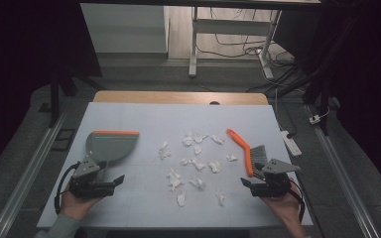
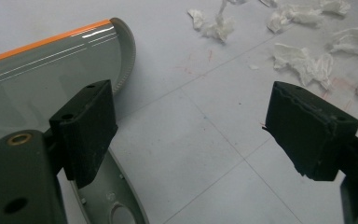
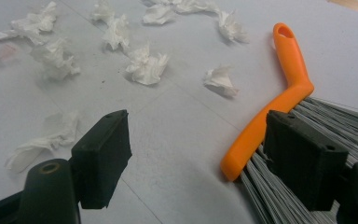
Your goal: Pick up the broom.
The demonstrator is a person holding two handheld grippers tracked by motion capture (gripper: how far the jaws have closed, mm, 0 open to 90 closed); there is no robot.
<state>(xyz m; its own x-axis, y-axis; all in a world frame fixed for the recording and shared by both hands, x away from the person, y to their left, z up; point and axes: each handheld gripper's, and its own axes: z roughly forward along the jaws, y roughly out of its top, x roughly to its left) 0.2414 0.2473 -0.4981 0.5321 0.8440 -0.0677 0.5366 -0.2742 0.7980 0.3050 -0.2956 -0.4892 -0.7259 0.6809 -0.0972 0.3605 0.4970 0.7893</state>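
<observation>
A grey dustpan (image 1: pixel 106 145) with an orange lip lies at the table's left, its handle pointing toward me. My left gripper (image 1: pixel 114 182) rests open just below it; in the left gripper view the dustpan (image 2: pixel 46 74) lies behind the left pad (image 2: pixel 86 128) and nothing is between the jaws. An orange-handled brush (image 1: pixel 245 148) with grey bristles lies at the right. My right gripper (image 1: pixel 250 186) is open just below its bristles. In the right gripper view the brush (image 3: pixel 279 102) lies beside the right pad (image 3: pixel 303 156). Several crumpled white paper scraps (image 1: pixel 193 161) are scattered mid-table.
The white table top (image 1: pixel 144 114) has a wooden strip along its far edge. A power strip (image 1: pixel 290 141) hangs off the right side. Metal rails run along the floor at both sides, and a desk frame with cables stands behind.
</observation>
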